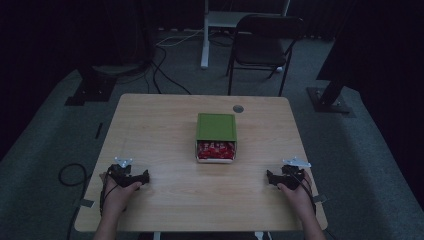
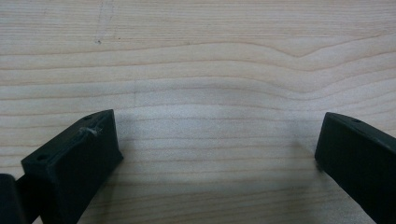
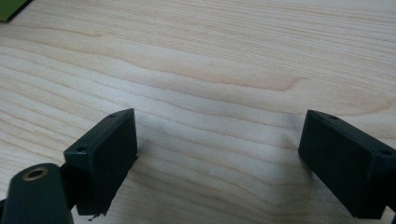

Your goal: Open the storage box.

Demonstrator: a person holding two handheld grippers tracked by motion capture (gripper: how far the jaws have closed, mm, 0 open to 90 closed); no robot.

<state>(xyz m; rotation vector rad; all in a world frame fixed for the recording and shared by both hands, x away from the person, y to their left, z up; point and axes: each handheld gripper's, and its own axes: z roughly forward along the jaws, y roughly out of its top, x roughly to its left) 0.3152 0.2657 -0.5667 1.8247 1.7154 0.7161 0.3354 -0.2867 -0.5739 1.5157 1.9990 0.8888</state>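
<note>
A green box (image 1: 215, 127) lies in the middle of the wooden table (image 1: 165, 125), its near end open on red packets (image 1: 215, 149). My left gripper (image 1: 131, 176) rests on the table near the front left, held by a hand. My right gripper (image 1: 283, 177) rests near the front right in the other hand. In the left gripper view the left gripper (image 2: 217, 140) stands open over bare wood. The right gripper (image 3: 219, 140) in its own view is open too, with nothing between its jaws. A corner of the green box (image 3: 11, 7) shows at the top left there.
A round grommet hole (image 1: 238, 108) sits in the table behind the box. Beyond the table stand a black folding chair (image 1: 265, 45) and a white desk frame (image 1: 207, 30). Cables (image 1: 160, 70) lie on the grey floor, and dark stand bases (image 1: 90, 87) flank the table.
</note>
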